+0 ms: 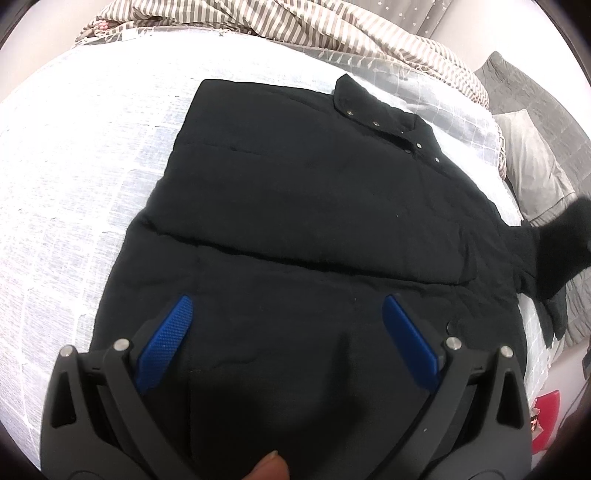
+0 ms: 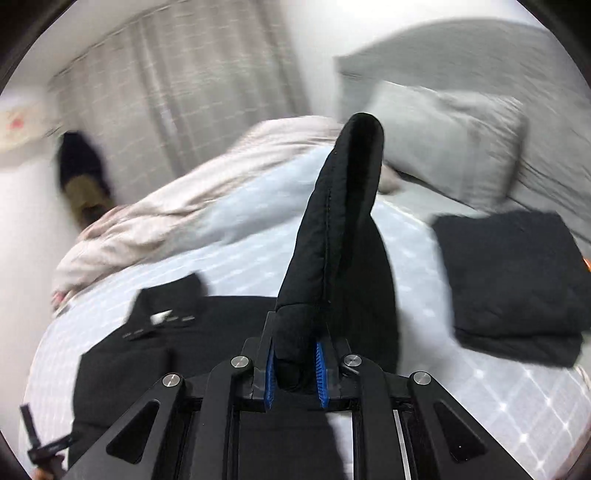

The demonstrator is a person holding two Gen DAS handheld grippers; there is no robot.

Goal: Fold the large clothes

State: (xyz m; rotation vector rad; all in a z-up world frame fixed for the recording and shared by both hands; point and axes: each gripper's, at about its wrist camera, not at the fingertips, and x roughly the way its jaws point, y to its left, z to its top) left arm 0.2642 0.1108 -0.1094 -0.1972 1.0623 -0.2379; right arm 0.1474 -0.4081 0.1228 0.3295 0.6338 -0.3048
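Item: black padded jacket (image 1: 295, 192), lying flat on the bed (image 1: 74, 184), collar end toward the striped blanket (image 1: 295, 33). I take the jacket as my landmark.

Left gripper (image 1: 288, 325): my jaws stand wide open above the jacket's near hem, blue pads clear of the cloth, holding nothing.

Right gripper (image 2: 295, 369): my jaws are nearly closed, pinching a sleeve (image 2: 340, 221) of the jacket, which stands lifted off the bed at the jacket's side.

Beyond the jacket, near the grey pillow (image 2: 443, 140): one folded dark garment (image 2: 517, 280), apparently finished.

Progress, as I judge it: early. The body is spread smooth; the sleeve is not yet laid across it, and the other folds remain.
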